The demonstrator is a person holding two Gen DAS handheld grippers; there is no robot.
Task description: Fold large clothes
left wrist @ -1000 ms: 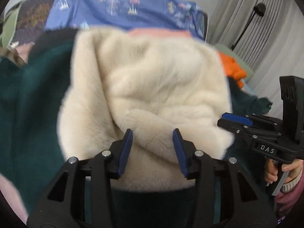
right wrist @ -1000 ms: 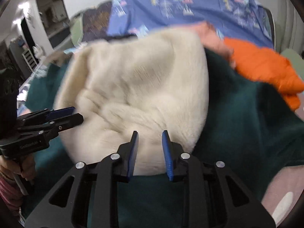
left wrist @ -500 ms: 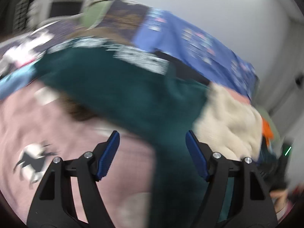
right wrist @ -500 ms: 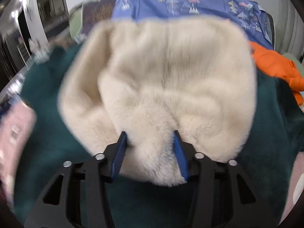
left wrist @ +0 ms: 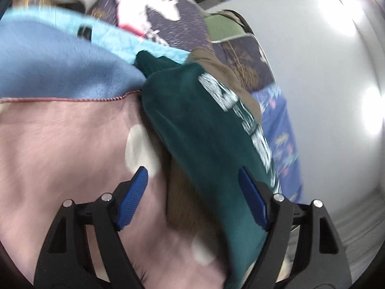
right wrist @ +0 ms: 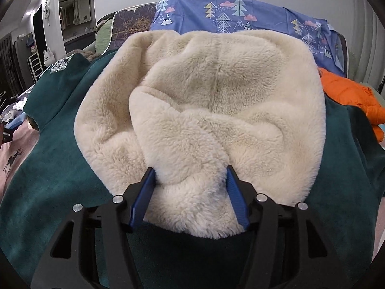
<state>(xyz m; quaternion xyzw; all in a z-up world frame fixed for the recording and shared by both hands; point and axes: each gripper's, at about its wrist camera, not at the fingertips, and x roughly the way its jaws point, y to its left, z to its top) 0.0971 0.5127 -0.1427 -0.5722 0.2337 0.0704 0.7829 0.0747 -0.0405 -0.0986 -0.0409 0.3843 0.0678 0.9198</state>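
A big dark green fuzzy top point(right wrist: 60, 168) with a fluffy cream hood point(right wrist: 204, 110) lies spread on the pink deer blanket point(right wrist: 9, 159). The hood lies on the middle of the top. The right gripper point(right wrist: 190, 187) is opening, with hood fluff between its blue fingers point(right wrist: 237, 200). The left gripper point(left wrist: 192, 197) is opening wide over the top's sleeve point(left wrist: 207, 130), holding nothing. An orange puffy jacket point(right wrist: 353, 98) lies beside the top.

The left hand-held gripper point(left wrist: 192, 197) — jaws opening — frames the dark green garment's point(left wrist: 204, 130) edge over pink bedding point(left wrist: 60, 149).
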